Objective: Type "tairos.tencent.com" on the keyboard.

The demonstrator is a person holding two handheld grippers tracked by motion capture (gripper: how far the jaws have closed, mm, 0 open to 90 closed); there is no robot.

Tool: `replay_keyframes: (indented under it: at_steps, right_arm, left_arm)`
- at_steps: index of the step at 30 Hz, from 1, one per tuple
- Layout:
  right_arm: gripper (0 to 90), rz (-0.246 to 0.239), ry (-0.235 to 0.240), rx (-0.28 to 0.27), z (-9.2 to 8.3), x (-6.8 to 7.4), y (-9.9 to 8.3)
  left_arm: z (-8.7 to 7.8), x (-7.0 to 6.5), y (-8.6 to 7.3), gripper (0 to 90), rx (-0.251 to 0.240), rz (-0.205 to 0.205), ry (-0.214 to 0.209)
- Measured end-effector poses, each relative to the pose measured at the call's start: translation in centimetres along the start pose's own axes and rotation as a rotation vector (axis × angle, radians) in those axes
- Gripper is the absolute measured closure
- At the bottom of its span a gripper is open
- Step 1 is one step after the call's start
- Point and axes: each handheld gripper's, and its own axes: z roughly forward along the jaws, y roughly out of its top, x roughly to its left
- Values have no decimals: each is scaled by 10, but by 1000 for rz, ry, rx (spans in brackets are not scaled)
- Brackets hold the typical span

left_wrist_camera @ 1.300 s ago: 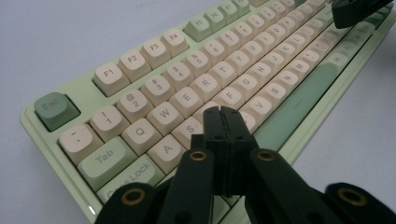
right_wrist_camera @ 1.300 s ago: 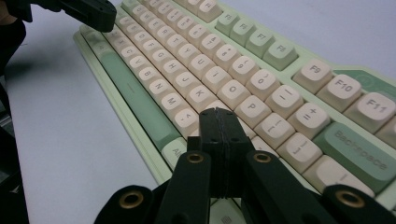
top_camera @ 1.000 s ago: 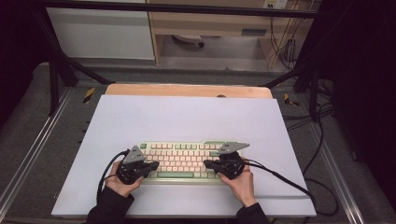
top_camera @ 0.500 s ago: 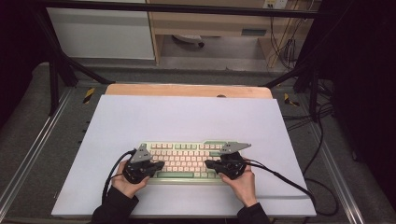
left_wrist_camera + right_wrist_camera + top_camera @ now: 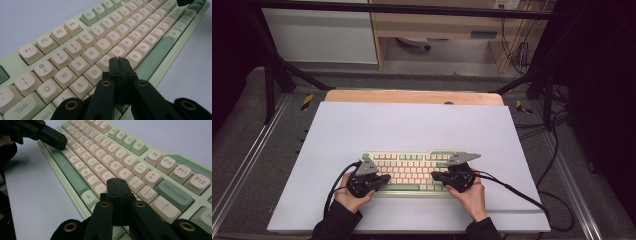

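Observation:
A pale green keyboard [image 5: 412,167] with cream keys lies on the white mat near the front edge. My left gripper [image 5: 384,179] is shut, with its tips over the keyboard's left half. In the left gripper view its closed tips [image 5: 119,60] hover just above the F and G keys of the keyboard [image 5: 75,50]. My right gripper [image 5: 435,176] is shut too, over the right half. In the right gripper view its tips [image 5: 117,181] sit close above the keys beside L on the keyboard [image 5: 105,152]. The left gripper [image 5: 53,138] shows at the far end of that view.
The white mat [image 5: 412,125] covers a wooden tabletop [image 5: 412,96]. Black cables trail from both grippers, the right one [image 5: 522,195] running off the mat's right edge. Metal frame rails [image 5: 242,165] flank the table.
The left hand has edged slightly to the right, bringing its gripper further over the keyboard's left end. The right gripper has stayed where it was.

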Motion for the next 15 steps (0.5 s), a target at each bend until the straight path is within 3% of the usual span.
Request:
replay_keyframes:
  at_steps: [15]
  right_arm:
    - [900,-1,-5,-4,-2,0,1]
  left_arm:
    - [1,0,-3,898,4,7,1]
